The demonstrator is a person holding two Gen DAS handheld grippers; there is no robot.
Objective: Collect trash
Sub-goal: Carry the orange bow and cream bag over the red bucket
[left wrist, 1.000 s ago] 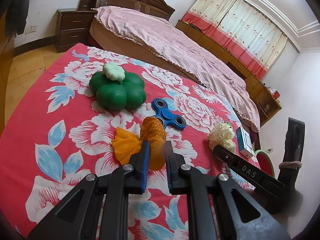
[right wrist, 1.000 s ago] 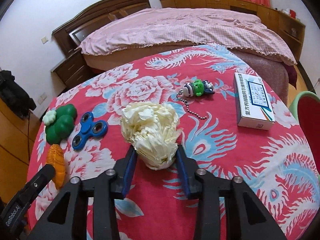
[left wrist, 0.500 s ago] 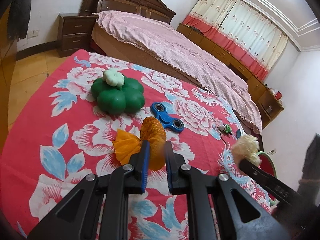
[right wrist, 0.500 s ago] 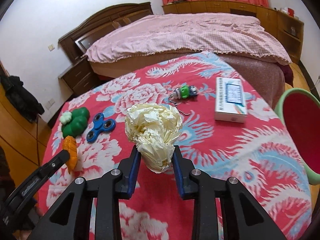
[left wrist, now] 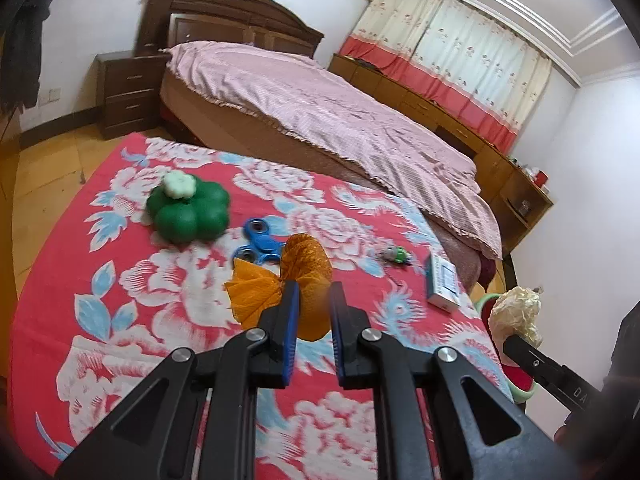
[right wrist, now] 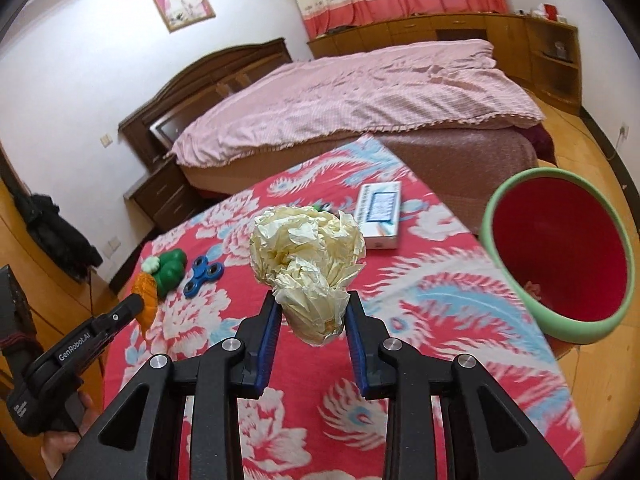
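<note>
— Green on the far left, what is that?

— A green lobed toy point(left wrist: 188, 210) with a white cap, lying on my tabletop point(left wrist: 80, 280) with its red flowered cloth. Just right of it lies a blue spinner point(left wrist: 260, 240).

— And your left tongs point(left wrist: 312, 312)?

— Closed on an orange mesh wad point(left wrist: 304, 280); its fanned tail sticks out to the left. I cannot tell whether it is lifted clear of the cloth.

— Further right?

— A small green keychain figure point(left wrist: 396, 255), then a white and blue box point(right wrist: 380, 216) near the tabletop's edge.

— Your right tongs point(right wrist: 312, 312)?

— Narrowed on a crumpled pale yellow paper ball point(right wrist: 308, 256), held up above the cloth. The pads point(right wrist: 268, 328) press its lower part.

— And beyond?

— A red bin with a green rim point(right wrist: 560, 252) stands on the floor beside the tabletop, right of the paper ball.
</note>
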